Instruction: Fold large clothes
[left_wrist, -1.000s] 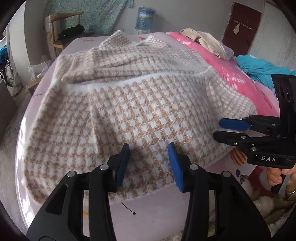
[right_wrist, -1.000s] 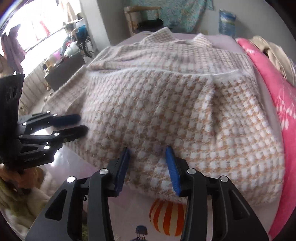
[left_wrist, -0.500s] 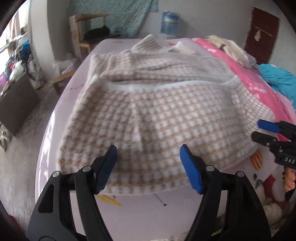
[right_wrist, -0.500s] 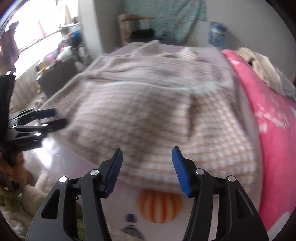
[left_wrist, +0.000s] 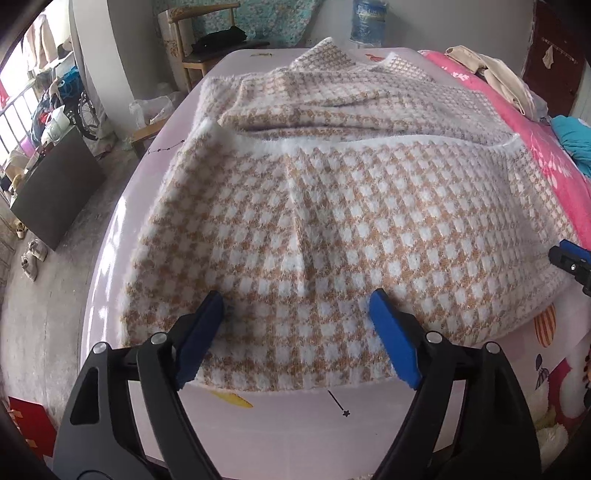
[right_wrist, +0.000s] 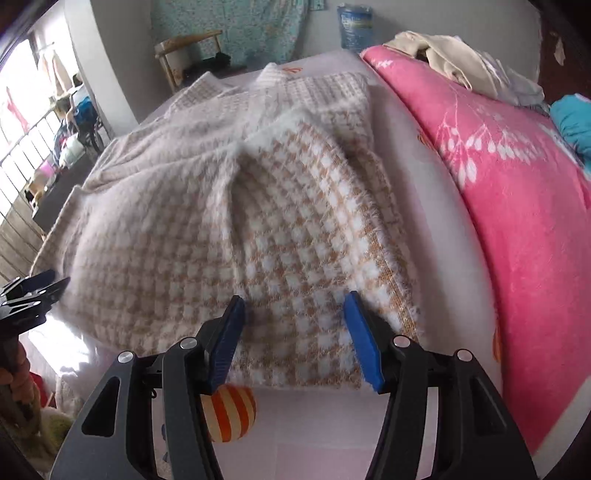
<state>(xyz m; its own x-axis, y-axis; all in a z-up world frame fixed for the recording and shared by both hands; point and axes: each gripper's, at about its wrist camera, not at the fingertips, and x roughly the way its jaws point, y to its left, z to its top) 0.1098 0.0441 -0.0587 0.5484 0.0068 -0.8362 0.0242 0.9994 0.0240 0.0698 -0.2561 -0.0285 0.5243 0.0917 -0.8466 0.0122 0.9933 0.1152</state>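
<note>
On the bed, left wrist view: the checked garment (left_wrist: 351, 206) is spread flat over the pale sheet (left_wrist: 295, 424), its folded-over upper part toward the far end.
Left gripper state: left gripper (left_wrist: 295, 332) is seen with jaws set wide, having just been opening; the near hem is straddled, not pinched.
Hem direction: the near hem is run left to right across the frame, directly below the fingertips.
Right gripper, seen from left: only its tip (left_wrist: 570, 258) is caught at the right edge, beside the garment's right side.
Right wrist view: the garment's near right corner (right_wrist: 369, 332) is framed just ahead of the right gripper (right_wrist: 295, 336).
Right gripper state: jaws partly spread, having opened a little; cloth is between the pads, untouched.
Nearer hand: each corner is judged nearest its own-side gripper; the pink quilt (right_wrist: 498, 192) is kept clear on the right.
</note>
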